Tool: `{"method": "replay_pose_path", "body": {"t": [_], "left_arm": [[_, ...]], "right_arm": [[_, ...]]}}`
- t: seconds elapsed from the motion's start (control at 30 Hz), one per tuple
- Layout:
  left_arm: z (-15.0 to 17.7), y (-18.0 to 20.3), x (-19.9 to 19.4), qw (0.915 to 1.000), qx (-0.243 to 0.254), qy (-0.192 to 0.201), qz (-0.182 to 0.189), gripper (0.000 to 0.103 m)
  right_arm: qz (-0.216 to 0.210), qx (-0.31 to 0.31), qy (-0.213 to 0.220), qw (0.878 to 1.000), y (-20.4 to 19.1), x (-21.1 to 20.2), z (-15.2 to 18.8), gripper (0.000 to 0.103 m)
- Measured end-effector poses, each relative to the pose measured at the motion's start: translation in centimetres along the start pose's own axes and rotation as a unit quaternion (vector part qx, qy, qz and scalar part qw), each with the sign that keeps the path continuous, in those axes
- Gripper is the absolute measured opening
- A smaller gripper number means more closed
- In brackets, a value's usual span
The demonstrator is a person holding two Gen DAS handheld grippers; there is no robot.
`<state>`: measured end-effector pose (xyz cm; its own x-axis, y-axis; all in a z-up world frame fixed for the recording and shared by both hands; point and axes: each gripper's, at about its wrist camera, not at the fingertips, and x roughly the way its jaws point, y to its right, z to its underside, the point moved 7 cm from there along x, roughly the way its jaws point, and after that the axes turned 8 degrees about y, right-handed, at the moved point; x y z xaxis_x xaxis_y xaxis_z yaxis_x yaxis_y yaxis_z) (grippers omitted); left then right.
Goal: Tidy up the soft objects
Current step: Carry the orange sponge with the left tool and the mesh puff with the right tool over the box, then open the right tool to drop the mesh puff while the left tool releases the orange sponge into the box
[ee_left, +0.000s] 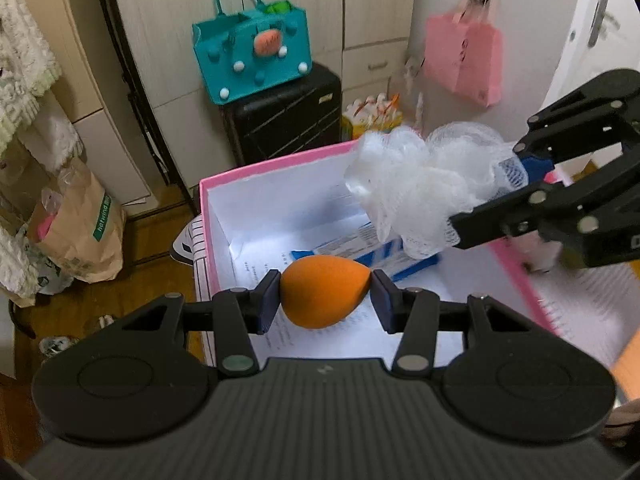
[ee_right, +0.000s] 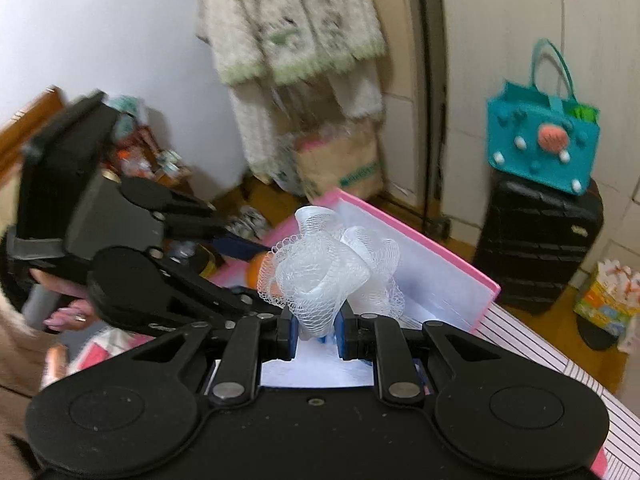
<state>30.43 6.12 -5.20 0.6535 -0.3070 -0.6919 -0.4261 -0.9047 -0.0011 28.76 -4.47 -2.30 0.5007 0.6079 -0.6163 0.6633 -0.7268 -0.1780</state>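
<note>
The left gripper (ee_left: 325,299) clamps an orange sponge (ee_left: 324,291) over the open pink box (ee_left: 276,162). Ahead to its right, the right gripper (ee_right: 316,330) pinches a white mesh puff (ee_right: 326,270) above the box's far rim.

It was a lived-in room of a home, likely a bedroom: tall cream wardrobe doors (ee_left: 172,20) with drawers lined the wall, a fluffy white robe (ee_right: 296,24) hung beside them, and a black suitcase (ee_left: 284,116) stood on the wooden floor (ee_left: 152,248) with a teal felt handbag (ee_left: 252,48) on top. A pink bag (ee_left: 464,56) hung from a hook, and a brown paper shopping bag (ee_left: 80,228) slumped nearby
</note>
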Motion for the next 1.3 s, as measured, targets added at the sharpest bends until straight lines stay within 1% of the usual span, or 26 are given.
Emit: {"method": "replay_pose_path", "body": {"t": [0.07, 0.17, 0.27, 0.3, 0.37, 0.43, 0.6, 0.7, 0.77, 0.8, 0.87, 1.0, 1.03, 1.07, 1.17, 1.3], "left_arm": [[0.1, -0.3, 1.8, 0.9998, 0.012, -0.010, -0.009, 0.047], [0.1, -0.8, 4.3, 0.9991, 0.029, -0.022, -0.023, 0.048], [-0.1, -1.4, 5.9, 0.9981, 0.038, -0.039, -0.031, 0.048], [-0.3, -1.5, 6.4, 0.9975, 0.043, -0.044, -0.035, 0.048], [-0.6, -1.6, 7.1, 0.9965, 0.052, -0.051, -0.040, 0.048], [-0.7, -1.5, 7.7, 0.9958, 0.061, -0.058, -0.038, 0.048], [-0.6, -1.4, 8.3, 0.9954, 0.064, -0.064, -0.033, 0.050], [-0.5, -1.1, 8.6, 0.9940, 0.079, -0.064, -0.039, 0.051], [-0.4, -1.0, 8.6, 0.9937, 0.082, -0.064, -0.042, 0.055], [-0.4, -0.9, 8.6, 0.9940, 0.079, -0.064, -0.040, 0.056], [-0.5, -1.0, 8.5, 0.9949, 0.071, -0.061, -0.037, 0.058], [-0.8, -1.2, 7.4, 0.9958, 0.066, -0.042, -0.047, 0.063], [-0.9, -1.2, 7.0, 0.9960, 0.065, -0.037, -0.048, 0.064], [-1.1, -1.2, 6.6, 0.9963, 0.063, -0.033, -0.047, 0.065], [-1.2, -1.0, 5.0, 0.9972, 0.057, -0.023, -0.043, 0.070], [-1.2, -0.7, 2.9, 0.9973, 0.055, -0.019, -0.045, 0.070]], "right_arm": [[0.013, 0.008, -0.019, 1.000, 1.4, 2.0, 0.6, 0.021], [0.035, -0.002, -0.039, 0.999, 3.0, 4.1, 1.3, 0.021], [0.041, -0.017, -0.054, 0.998, 3.9, 5.4, 1.4, 0.021], [0.042, -0.031, -0.059, 0.997, 3.9, 5.8, 1.5, 0.021], [0.044, -0.054, -0.065, 0.995, 3.8, 6.3, 1.6, 0.021], [0.040, -0.070, -0.071, 0.994, 3.6, 6.7, 1.8, 0.021], [0.034, -0.082, -0.092, 0.992, 3.8, 8.0, 2.5, 0.023], [0.029, -0.091, -0.102, 0.990, 3.6, 8.7, 3.0, 0.027], [0.031, -0.100, -0.107, 0.989, 3.4, 9.2, 3.2, 0.029], [0.035, -0.105, -0.107, 0.988, 3.3, 9.3, 3.3, 0.029], [0.044, -0.112, -0.103, 0.987, 3.0, 9.2, 3.4, 0.033], [0.055, -0.115, -0.086, 0.988, 2.7, 8.3, 3.4, 0.038], [0.058, -0.113, -0.081, 0.988, 2.7, 8.0, 3.3, 0.044], [0.063, -0.112, -0.076, 0.989, 2.6, 7.6, 3.2, 0.048], [0.065, -0.109, -0.060, 0.990, 2.4, 6.2, 2.9, 0.048], [0.056, -0.093, -0.040, 0.993, 1.8, 3.9, 2.7, 0.048]]}}
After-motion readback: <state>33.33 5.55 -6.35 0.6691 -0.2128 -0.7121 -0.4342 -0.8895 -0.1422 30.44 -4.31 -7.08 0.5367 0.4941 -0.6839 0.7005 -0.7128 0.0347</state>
